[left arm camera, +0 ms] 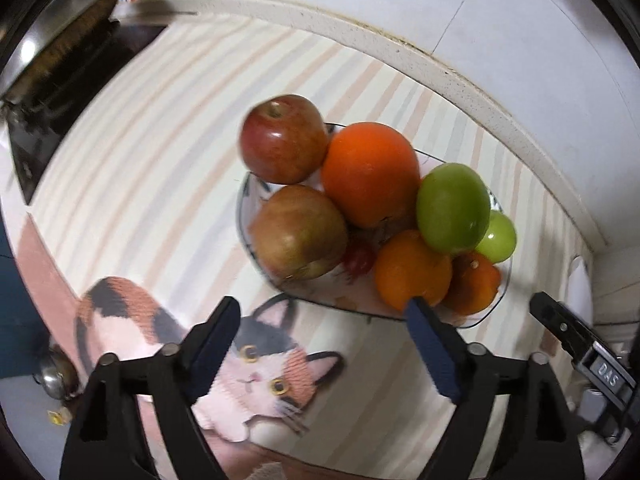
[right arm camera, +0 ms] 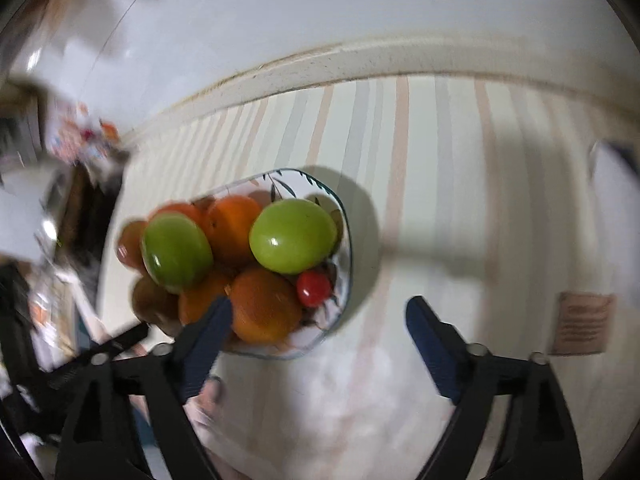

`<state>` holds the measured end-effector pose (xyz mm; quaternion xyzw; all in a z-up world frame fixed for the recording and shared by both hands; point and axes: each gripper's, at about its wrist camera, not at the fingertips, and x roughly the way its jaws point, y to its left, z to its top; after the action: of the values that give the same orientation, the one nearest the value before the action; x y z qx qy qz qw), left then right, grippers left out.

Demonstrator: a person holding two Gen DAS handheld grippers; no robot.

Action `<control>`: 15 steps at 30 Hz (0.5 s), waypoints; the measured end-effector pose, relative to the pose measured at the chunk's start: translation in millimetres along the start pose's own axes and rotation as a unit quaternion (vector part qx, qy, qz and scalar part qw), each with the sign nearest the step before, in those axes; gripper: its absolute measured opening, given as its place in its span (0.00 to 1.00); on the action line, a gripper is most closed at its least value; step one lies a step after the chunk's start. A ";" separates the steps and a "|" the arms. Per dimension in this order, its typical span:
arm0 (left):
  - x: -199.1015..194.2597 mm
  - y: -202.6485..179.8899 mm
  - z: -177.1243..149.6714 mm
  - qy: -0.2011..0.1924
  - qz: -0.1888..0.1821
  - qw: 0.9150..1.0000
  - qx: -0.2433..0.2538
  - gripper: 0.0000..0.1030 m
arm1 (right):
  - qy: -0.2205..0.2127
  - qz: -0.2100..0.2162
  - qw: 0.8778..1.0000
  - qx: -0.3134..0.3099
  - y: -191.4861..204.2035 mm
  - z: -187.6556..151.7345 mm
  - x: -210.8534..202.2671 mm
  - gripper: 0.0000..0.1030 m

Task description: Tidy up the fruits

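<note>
A glass plate [left arm camera: 245, 200] with a leaf pattern holds a pile of fruit: two red apples [left arm camera: 284, 139], oranges [left arm camera: 370, 174], two green fruits [left arm camera: 453, 207] and a small red tomato [left arm camera: 359, 258]. My left gripper [left arm camera: 324, 312] is open and empty, just in front of the plate's near edge. In the right wrist view the same plate [right arm camera: 347, 248] sits left of centre, with green fruits [right arm camera: 293, 235], oranges [right arm camera: 264, 304] and the tomato [right arm camera: 314, 289]. My right gripper [right arm camera: 320, 312] is open and empty, its left finger over the plate's near side.
The plate stands on a striped cloth with a cat picture [left arm camera: 256, 364]. A pale ledge [left arm camera: 460, 80] and white wall run behind. A dark stove and pan [left arm camera: 60, 60] are at the far left. The other gripper's arm [left arm camera: 580, 344] shows at the right.
</note>
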<state>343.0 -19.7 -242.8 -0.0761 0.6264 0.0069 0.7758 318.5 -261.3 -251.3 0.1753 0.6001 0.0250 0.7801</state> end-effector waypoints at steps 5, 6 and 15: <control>-15.5 0.0 -13.1 -0.014 0.030 0.999 0.013 0.88 | -0.005 -0.053 0.996 -0.070 26.9 -12.9 -20.5 0.94; -20.2 -1.0 -16.1 -0.018 0.033 0.999 0.015 0.88 | -0.007 -0.057 0.995 -0.077 30.8 -14.5 -23.8 0.95; -59.4 -15.5 -30.8 -0.057 0.050 0.997 0.031 0.88 | -0.036 -0.059 0.992 -0.101 56.4 -33.8 -67.8 0.95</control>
<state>301.9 -34.0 -189.5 -0.0206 0.5842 0.0305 0.8108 277.3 -217.1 -178.7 0.0605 0.5751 0.0329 0.8152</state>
